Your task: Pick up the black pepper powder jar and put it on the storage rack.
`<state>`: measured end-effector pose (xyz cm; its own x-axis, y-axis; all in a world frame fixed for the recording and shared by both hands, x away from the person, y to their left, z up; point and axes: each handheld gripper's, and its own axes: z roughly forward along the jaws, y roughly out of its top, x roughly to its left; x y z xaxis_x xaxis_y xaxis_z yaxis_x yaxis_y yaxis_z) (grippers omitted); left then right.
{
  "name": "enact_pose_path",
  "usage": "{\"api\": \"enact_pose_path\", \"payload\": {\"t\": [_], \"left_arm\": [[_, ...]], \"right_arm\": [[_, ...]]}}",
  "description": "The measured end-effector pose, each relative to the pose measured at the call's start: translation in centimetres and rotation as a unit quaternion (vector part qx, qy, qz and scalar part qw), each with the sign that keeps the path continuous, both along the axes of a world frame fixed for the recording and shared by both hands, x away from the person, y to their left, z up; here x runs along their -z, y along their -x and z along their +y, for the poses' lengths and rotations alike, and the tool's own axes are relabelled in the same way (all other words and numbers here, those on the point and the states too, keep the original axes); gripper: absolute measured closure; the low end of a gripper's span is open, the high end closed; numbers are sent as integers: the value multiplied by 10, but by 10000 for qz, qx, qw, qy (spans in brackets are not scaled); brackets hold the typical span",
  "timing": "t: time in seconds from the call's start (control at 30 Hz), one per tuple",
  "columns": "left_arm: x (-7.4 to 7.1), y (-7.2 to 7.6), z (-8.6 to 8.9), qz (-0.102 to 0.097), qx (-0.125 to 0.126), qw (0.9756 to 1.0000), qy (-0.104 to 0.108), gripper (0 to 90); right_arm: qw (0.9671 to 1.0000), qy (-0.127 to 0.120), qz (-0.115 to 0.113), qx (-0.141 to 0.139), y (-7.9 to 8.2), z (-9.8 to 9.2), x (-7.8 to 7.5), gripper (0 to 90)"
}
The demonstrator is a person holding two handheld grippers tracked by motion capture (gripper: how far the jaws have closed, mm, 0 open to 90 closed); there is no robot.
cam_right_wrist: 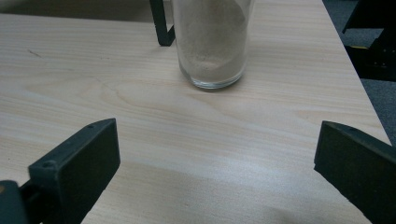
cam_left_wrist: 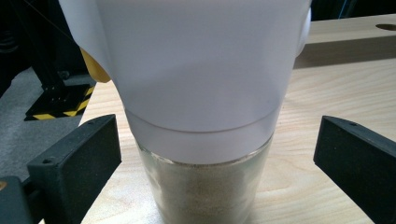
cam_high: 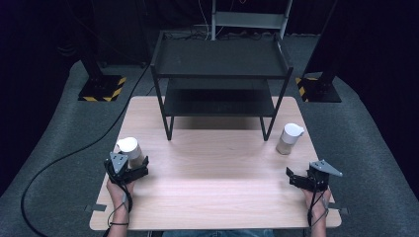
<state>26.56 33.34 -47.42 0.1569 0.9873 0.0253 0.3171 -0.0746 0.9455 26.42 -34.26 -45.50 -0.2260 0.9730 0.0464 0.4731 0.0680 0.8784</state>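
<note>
While the left claw (cam_high: pixel 134 167) stood open around the left jar (cam_high: pixel 130 151) near the bench (cam_high: pixel 212 187) edge, an off-centre closure risked tipping it; the right claw (cam_high: pixel 300 178) gaped empty.

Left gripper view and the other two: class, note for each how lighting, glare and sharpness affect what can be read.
Left gripper view: the left jar looms close, its white lid soft and washed out. Right gripper view: pale glare streaks the table; the right jar is cut off at the top. High view: a dark surround, the lit tabletop, and the black shelf casting shadow beneath.
</note>
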Motion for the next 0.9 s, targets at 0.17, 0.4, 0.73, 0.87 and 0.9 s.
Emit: {"api": "enact_pose_path", "payload": {"t": [0.17, 0.4, 0.73, 0.87, 0.9], "left_arm": [[-1, -1, 2, 32, 82, 10000, 24, 0], [-5, -2, 6, 198, 158, 9995, 177, 0], [-10, -9, 12, 368, 137, 9986, 344, 0], [-15, -14, 12, 431, 164, 9985, 292, 0], [-17, -16, 11, 467, 168, 9984, 277, 0]], "right_arm": [[10000, 10, 27, 5, -1, 1, -1, 0], [9999, -112, -31, -8, 1, -4, 1, 0], [9997, -208, -103, -72, 3, -8, 4, 0], [9997, -226, -107, -70, 3, -9, 4, 0], [9997, -222, -105, -70, 3, -9, 4, 0]]}}
